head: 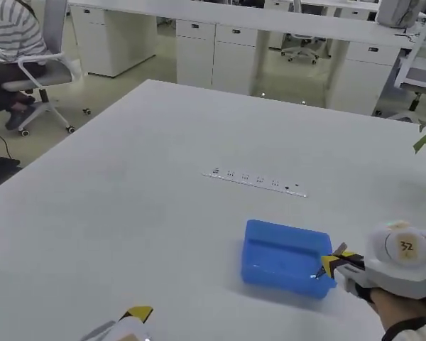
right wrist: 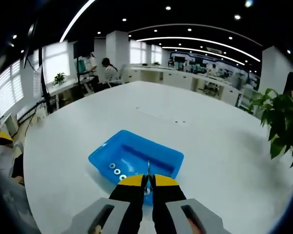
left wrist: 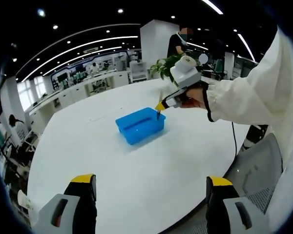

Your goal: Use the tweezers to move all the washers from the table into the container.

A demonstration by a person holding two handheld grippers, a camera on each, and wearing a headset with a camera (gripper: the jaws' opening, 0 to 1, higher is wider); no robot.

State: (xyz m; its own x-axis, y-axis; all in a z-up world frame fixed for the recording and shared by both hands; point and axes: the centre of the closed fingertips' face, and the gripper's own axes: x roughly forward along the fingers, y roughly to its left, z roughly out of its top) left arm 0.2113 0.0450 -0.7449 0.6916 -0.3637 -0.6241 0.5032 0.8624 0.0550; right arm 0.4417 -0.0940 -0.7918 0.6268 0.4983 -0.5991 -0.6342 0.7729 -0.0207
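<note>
A blue container point(head: 287, 257) sits on the white table point(head: 149, 185), near its front right. My right gripper point(head: 335, 263) hangs over the container's right rim, shut on slim tweezers point(right wrist: 148, 168) that point down into it. Small silver washers point(right wrist: 116, 171) lie on the floor of the container point(right wrist: 136, 157), left of the tweezers' tip. In the right gripper view the yellow-tipped jaws of the right gripper point(right wrist: 147, 181) press together on the tweezers. My left gripper point(left wrist: 150, 183) is open with nothing between its fingers, low over the table's front left point(head: 133, 317), well away from the container point(left wrist: 140, 125).
A row of flush sockets point(head: 255, 181) runs across the table beyond the container. A green plant point(right wrist: 278, 117) stands at the table's right. A person sits on an office chair point(head: 46, 71) at the far left, past the table's edge.
</note>
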